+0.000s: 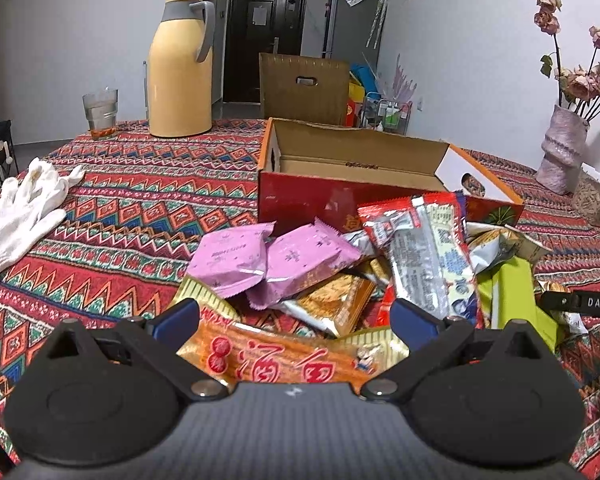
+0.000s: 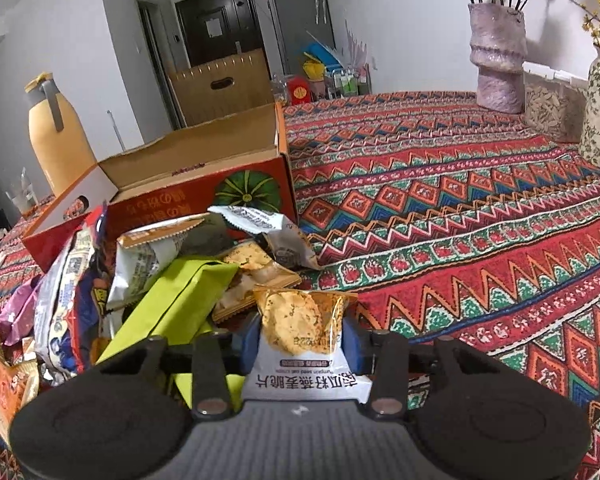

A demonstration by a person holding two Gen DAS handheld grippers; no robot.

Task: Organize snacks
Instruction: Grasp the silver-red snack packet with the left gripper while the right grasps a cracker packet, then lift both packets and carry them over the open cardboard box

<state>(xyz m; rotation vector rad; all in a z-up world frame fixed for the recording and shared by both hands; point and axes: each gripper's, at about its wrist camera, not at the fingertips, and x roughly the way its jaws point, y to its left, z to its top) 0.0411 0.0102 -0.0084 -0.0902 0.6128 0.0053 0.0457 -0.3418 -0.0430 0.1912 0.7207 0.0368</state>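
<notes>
1. Setting: a heap of snack packets [image 1: 340,272] lies on a patterned tablecloth [image 1: 140,208], just in front of an open red cardboard box [image 1: 300,196] whose inside looks bare as far as can be seen.
2. Right gripper [image 2: 302,346]: its blue fingers [image 2: 354,346] are closed on a white and orange cracker packet [image 2: 300,332], held at the near right edge of the heap. The same red box [image 2: 204,200] stands beyond and to the left in this view.
3. Left gripper [image 1: 296,320]: fingers spread wide, holding nothing. An orange packet with large red characters [image 1: 276,356] lies between and below them; whether a finger touches it cannot be told.
4. Other heap members: two pink packets [image 1: 276,260] at the far left of the heap, a long silver and red packet [image 1: 424,256] leaning near the box front, and a lime green packet [image 2: 172,304] in the middle.
5. Step in hand (judgement): the first packets are being picked; the right side has its grasp, the left is poised over its target.
6. Next move (judgement): lift the cracker packet clear of its neighbours, carry it over the near wall of the box and release it inside; the left fingers need to close on the orange packet.
7. Bystanders: a yellow flask [image 1: 180,68], a glass [image 1: 100,112], white gloves [image 1: 24,212] and a vase [image 2: 498,64] stand well apart from the heap.
</notes>
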